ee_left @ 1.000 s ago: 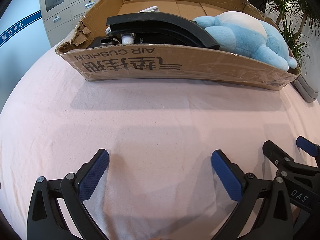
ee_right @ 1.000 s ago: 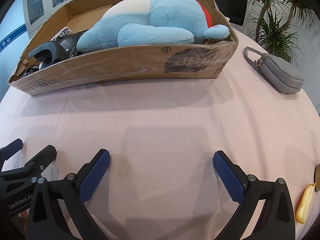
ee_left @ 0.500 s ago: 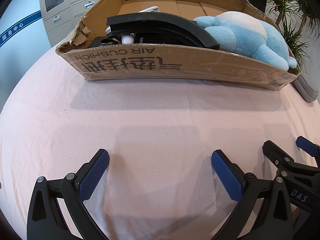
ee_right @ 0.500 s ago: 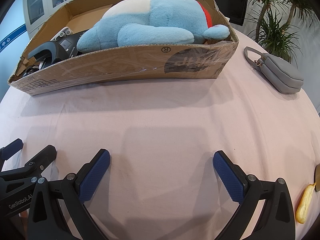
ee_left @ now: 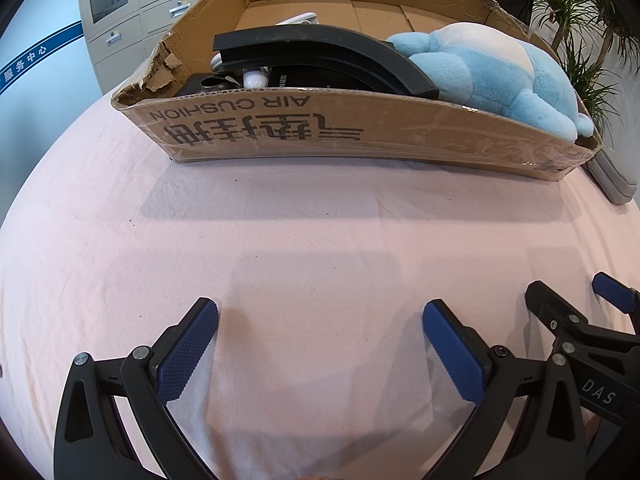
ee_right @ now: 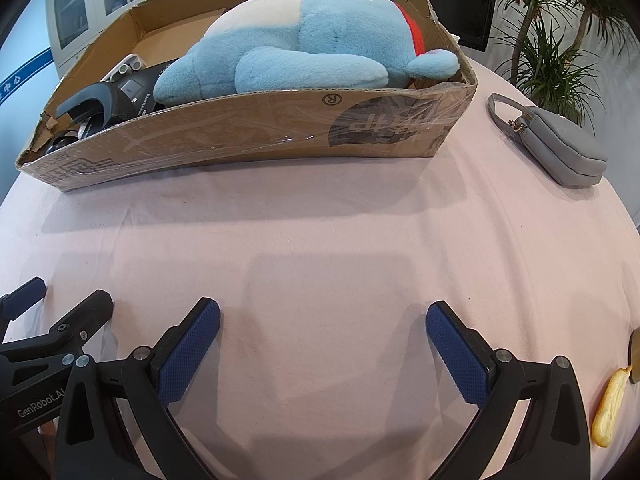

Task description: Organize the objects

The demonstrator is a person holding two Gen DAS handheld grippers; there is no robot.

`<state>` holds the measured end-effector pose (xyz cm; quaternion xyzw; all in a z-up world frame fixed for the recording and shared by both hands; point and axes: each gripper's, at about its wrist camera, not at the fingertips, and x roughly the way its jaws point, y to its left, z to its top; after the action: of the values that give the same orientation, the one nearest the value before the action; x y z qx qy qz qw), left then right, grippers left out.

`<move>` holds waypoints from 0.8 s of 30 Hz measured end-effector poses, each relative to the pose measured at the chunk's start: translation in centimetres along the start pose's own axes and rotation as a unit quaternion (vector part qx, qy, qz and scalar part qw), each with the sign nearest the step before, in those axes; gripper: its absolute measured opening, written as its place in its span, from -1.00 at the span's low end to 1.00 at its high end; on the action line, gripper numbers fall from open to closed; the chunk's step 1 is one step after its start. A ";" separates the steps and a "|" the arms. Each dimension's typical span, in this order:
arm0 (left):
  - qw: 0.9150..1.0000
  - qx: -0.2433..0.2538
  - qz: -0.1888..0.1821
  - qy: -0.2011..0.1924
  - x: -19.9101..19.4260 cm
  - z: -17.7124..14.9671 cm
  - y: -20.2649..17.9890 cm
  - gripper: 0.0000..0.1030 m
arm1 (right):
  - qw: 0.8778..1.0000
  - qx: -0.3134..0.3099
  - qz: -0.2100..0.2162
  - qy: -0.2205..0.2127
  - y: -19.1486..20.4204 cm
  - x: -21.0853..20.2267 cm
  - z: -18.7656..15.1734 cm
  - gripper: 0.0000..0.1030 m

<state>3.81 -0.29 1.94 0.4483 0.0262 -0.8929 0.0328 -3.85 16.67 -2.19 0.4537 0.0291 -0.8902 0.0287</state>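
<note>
Two grippers hover side by side over a pink-clothed surface (ee_right: pixel 340 220), both jaws spread wide and holding nothing. The left gripper (ee_left: pixel 320 332) faces the near wall of a cardboard box (ee_left: pixel 360 136) printed "AIR CUSHION"; the right gripper (ee_right: pixel 323 334) sits just beside it, facing the box's other end. Inside the box, a blue plush (ee_right: pixel 304 52) lies on its side at the right end, beside a curved black part (ee_left: pixel 320 52) and small white items at the left. A grey pouch (ee_right: pixel 560 144) rests on the cloth right of the box, apart from it. A yellow item (ee_right: pixel 608 408) lies at the near right edge.
</note>
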 end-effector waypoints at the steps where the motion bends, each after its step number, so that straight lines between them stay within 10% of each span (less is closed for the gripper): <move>1: 1.000 0.000 0.000 0.000 -0.1 -0.1 0.0 0.99 | 1.000 0.000 0.000 0.000 0.0 0.0 0.0 1.00; 24: 1.000 -0.001 -0.001 0.000 -0.2 -0.3 -0.4 0.99 | 1.000 0.000 0.000 0.000 0.0 0.0 0.0 1.00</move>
<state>4.10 0.11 1.95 0.4481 0.0273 -0.8930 0.0322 -3.86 16.67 -2.19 0.4538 0.0291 -0.8902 0.0287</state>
